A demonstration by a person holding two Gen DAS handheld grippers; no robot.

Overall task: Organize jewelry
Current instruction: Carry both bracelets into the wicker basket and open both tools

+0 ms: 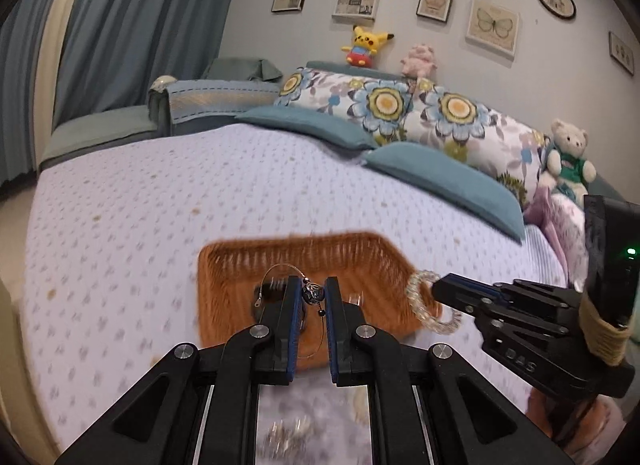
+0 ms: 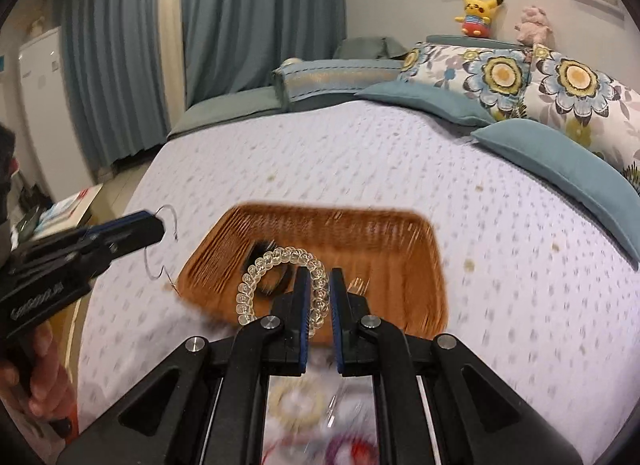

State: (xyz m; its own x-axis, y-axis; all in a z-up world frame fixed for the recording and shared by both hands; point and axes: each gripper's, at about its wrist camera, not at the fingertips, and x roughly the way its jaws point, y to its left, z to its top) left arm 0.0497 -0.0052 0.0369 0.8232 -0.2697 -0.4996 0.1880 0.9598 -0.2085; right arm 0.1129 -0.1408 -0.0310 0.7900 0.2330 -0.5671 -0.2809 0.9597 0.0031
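An orange wicker basket [image 1: 360, 261] [image 2: 380, 237] lies on the bed. My left gripper [image 1: 312, 293] is shut on a thin wire necklace with a dark bead pendant [image 1: 313, 292], held over the basket's near side; its wire loop [image 2: 162, 241] shows in the right wrist view beyond the left gripper [image 2: 158, 229]. My right gripper [image 2: 319, 285] is shut on a clear beaded bracelet [image 2: 276, 261], also above the basket. That bracelet [image 1: 420, 301] hangs off the right gripper [image 1: 438, 289] at the basket's right end. A dark round item [image 2: 276, 279] lies inside the basket.
The white dotted bedspread [image 1: 140, 205] stretches around the basket. Teal and floral pillows [image 1: 400, 113] line the far side, with plush toys [image 1: 364, 45] behind. More jewellery pieces [image 2: 296, 401] lie blurred under the grippers. A hand [image 2: 44, 377] holds the left gripper.
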